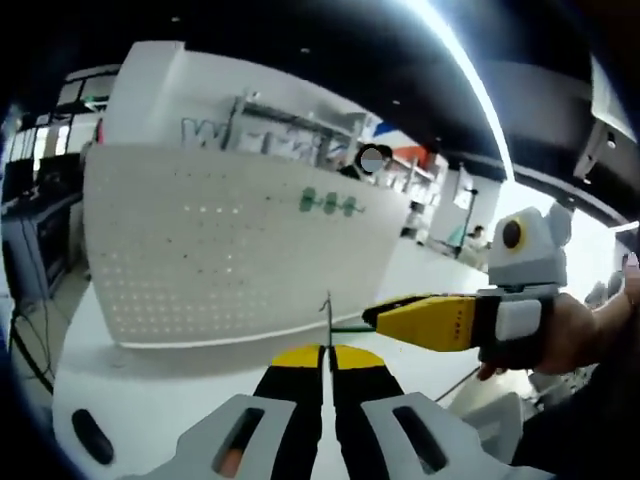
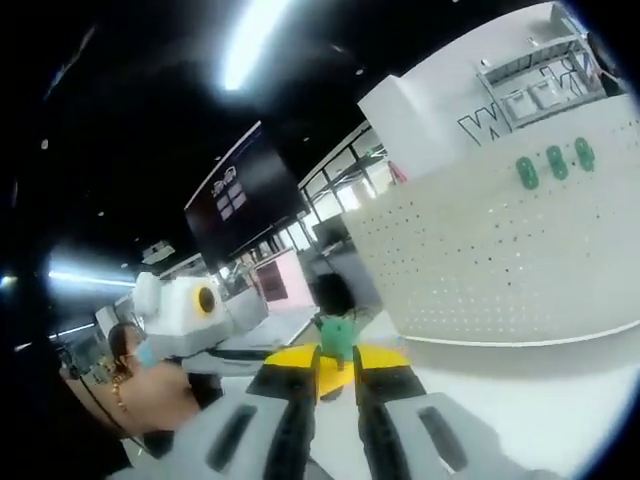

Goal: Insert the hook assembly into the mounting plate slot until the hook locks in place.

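In the left gripper view the left gripper (image 1: pixel 326 362) rises from the bottom centre with its black and yellow jaws pressed together on a thin metal hook rod (image 1: pixel 327 322) that stands up just above the tips. From the right edge the right gripper (image 1: pixel 385 318) reaches in, held by a person's hand (image 1: pixel 575 335), its yellow tip just beside the rod, with a thin green piece at that tip.

In the right gripper view the right gripper (image 2: pixel 336 372) has its jaws clamped on a green hook base (image 2: pixel 338 337) at lower centre. The left gripper (image 2: pixel 225 355) enters from the lower left.

Both work over a white table (image 1: pixel 130 400). On it stands the white perforated mounting plate (image 1: pixel 225 255), a pegboard across the middle of the left gripper view, with three green hook bases (image 1: pixel 328 203) already fixed near its upper right. Behind it are a white wall with grey lettering (image 1: pixel 250 135) and a bright ceiling light strip (image 1: pixel 465 65).
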{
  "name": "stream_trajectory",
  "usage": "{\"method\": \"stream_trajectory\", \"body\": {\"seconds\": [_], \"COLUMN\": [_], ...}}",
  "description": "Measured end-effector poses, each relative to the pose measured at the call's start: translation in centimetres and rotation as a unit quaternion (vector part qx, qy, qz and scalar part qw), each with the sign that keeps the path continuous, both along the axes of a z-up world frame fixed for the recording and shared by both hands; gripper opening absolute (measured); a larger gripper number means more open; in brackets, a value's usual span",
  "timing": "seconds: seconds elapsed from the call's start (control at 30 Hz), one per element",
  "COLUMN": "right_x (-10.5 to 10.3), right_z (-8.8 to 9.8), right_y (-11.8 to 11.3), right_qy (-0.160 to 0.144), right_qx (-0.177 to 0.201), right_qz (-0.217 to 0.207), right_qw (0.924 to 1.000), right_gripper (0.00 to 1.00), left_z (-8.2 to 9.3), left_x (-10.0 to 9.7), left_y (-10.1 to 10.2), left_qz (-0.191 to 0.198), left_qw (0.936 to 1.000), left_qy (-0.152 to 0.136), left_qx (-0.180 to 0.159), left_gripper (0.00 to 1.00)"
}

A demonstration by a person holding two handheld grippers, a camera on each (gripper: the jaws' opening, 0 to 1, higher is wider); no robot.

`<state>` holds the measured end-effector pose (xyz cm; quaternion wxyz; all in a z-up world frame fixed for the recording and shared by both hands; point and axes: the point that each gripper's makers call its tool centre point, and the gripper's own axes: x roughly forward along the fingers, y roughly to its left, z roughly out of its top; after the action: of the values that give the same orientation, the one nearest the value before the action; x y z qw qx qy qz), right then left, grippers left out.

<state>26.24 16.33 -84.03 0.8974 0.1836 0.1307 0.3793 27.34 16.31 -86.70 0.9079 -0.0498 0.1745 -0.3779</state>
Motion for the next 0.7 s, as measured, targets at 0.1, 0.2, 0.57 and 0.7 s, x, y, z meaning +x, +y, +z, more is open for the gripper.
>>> {"method": "stream_trajectory", "body": {"seconds": [0.1,0.2,0.57,0.7], "right_x": [0.1,0.2,0.2,0.4], "right_z": [0.1,0.2,0.8,0.7], "right_y": [0.1,0.0,-0.1,0.0], "right_qy": [-0.001,-0.005,-0.04,-0.031], "right_qx": [0.003,-0.001,-0.026,-0.015], "right_qz": [0.003,0.003,-0.006,-0.006], "right_qw": [1.0,1.0,0.9989,0.9994], "right_gripper": [0.08,0.04,0.01,0.01], "left_z": [0.3,0.6,1.1,1.1], "left_x": [-0.2,-0.3,-0.2,-0.1], "left_y": [-0.3,-0.4,-0.4,-0.3], "left_qz": [-0.007,-0.012,-0.018,-0.018], "left_qw": [0.9999,0.9998,0.9991,0.9992], "left_qy": [-0.008,-0.018,-0.035,-0.035], "left_qx": [0.001,0.003,0.014,0.01], "left_gripper": [0.01,0.01,0.02,0.03]}}
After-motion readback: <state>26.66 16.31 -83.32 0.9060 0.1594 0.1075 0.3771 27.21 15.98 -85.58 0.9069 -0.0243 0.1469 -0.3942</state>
